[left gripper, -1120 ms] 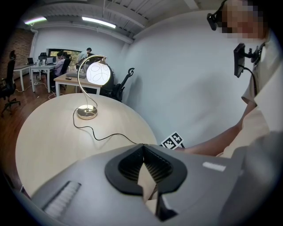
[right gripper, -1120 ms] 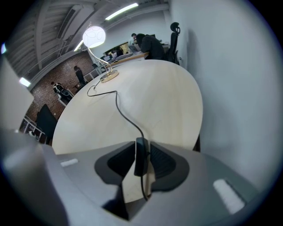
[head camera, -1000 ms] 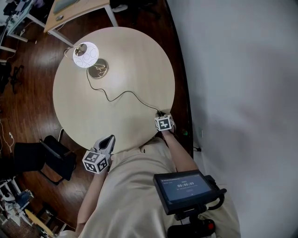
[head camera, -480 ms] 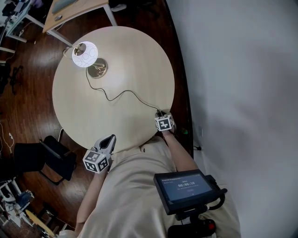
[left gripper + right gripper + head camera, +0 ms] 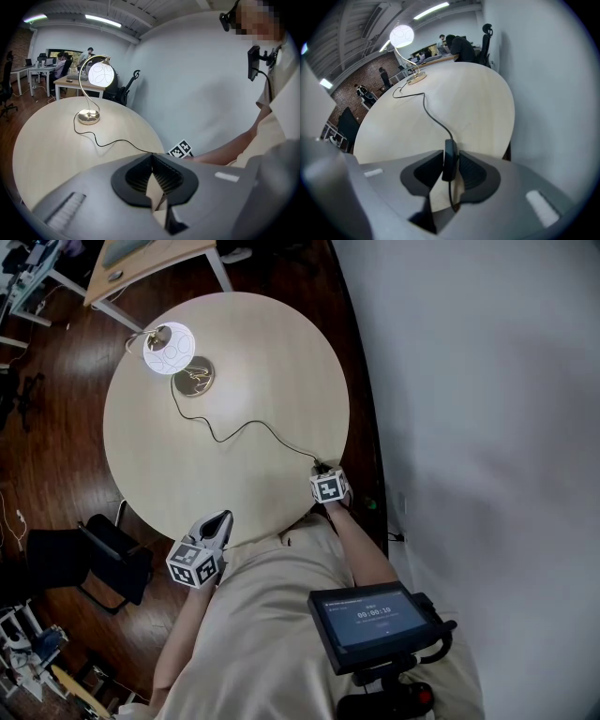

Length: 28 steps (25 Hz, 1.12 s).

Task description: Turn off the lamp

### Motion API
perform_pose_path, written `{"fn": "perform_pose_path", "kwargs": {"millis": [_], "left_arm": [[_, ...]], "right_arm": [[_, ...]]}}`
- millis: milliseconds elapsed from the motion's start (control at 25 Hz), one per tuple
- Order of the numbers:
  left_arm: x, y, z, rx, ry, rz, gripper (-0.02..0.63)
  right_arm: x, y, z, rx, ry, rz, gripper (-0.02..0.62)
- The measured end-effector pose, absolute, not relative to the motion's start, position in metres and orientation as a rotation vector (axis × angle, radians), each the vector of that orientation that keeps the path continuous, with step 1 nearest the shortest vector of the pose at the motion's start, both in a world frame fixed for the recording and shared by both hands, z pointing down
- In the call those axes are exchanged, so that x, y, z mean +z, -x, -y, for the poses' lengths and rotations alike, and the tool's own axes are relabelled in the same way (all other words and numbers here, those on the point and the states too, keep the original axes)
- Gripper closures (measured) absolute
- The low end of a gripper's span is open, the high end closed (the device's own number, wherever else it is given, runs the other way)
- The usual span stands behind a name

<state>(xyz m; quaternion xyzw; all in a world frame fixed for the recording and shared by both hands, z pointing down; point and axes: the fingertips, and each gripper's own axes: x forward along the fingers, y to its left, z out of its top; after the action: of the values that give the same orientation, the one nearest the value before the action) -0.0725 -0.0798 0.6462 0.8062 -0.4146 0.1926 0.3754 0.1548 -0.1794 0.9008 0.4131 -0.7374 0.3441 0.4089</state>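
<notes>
A lamp with a lit white globe shade (image 5: pixel 169 348) and a round brass base (image 5: pixel 194 377) stands at the far left of the round wooden table (image 5: pixel 272 352). Its black cord (image 5: pixel 244 427) snakes across the table to my right gripper (image 5: pixel 322 469) at the near edge. In the right gripper view the jaws are closing, and their pads press on the black inline switch (image 5: pixel 450 159) of the cord. The shade (image 5: pixel 401 35) glows there too. My left gripper (image 5: pixel 218 523) hovers over the near left rim, shut and holding nothing, well away from the lamp (image 5: pixel 101 74).
A black chair (image 5: pixel 94 559) stands on the dark floor left of the table. A wooden desk (image 5: pixel 150 263) is beyond the lamp, and a white wall (image 5: pixel 487 409) runs along the right. A small screen (image 5: pixel 370 615) hangs at the person's chest.
</notes>
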Motion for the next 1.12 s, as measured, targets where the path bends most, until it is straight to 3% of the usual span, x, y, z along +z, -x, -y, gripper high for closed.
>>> {"fn": "perform_pose_path", "kwargs": {"millis": [720, 1120], "left_arm": [[0.643, 0.083, 0.064, 0.500, -2.068, 1.080, 0.627], [0.636, 0.087, 0.048, 0.511, -2.086, 1.095, 0.627]], "right_arm": [[0.902, -0.151, 0.177, 0.721, -0.952, 1.805, 0.528], [0.895, -0.161, 0.168, 0.685, -1.058, 1.788, 0.478]]}}
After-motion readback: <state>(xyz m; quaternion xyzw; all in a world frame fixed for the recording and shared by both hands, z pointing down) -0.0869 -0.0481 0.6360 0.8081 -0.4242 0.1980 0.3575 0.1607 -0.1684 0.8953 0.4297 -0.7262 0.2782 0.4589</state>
